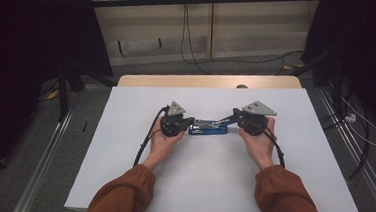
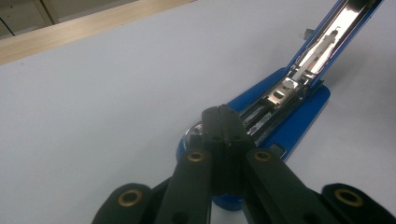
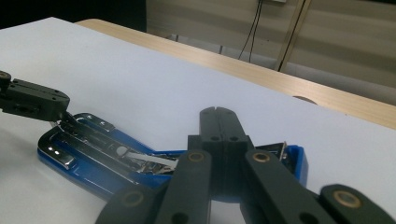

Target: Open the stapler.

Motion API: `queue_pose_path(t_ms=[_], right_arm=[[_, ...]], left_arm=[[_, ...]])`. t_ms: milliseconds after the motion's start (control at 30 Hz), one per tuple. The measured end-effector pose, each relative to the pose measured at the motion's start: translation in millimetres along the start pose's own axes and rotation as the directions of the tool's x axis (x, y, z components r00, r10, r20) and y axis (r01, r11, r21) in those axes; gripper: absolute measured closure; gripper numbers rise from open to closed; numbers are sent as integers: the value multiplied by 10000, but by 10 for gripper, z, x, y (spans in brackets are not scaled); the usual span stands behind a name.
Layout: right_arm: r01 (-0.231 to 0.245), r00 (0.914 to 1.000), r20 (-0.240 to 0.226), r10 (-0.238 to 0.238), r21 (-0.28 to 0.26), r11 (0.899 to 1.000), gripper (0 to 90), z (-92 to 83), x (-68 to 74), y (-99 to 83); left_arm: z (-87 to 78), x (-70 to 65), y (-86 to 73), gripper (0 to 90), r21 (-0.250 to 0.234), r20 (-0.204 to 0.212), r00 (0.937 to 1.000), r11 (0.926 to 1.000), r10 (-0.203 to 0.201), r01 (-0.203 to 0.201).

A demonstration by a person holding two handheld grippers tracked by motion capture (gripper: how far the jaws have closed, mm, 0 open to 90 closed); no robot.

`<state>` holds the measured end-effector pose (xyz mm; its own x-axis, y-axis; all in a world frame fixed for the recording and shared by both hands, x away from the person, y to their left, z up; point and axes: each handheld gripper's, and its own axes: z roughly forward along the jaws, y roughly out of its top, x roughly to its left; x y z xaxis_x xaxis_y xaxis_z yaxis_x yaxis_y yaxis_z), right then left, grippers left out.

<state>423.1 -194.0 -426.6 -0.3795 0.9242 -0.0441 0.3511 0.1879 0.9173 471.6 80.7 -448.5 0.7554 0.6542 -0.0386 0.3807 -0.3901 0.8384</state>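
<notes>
We have the blue stapler [image 1: 208,129] mid-surface, lid swung open; left claw [image 2: 223,122] closed, pressing its base, right claw [image 3: 218,122] closed at the lid end. We should keep the base pinned while easing the lid

A white table [image 1: 210,188] is seen, backed by a wooden strip [image 1: 203,81]; cables [image 1: 188,41] are hung behind.
</notes>
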Motion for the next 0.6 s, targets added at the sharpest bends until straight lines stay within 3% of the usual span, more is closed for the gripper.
queue_pose_path(t_ms=[300,600], right_arm=[[-59,10000,-36,59,211,9998,900,-65,-112,-121],[303,9994,-150,-298,378,9988,900,-94,-212,-159]], left_arm=[[-1,3,1,900,19,20,10000,10000,-56,56],[1,3,3,900,18,30,10000,10000,-69,69]])
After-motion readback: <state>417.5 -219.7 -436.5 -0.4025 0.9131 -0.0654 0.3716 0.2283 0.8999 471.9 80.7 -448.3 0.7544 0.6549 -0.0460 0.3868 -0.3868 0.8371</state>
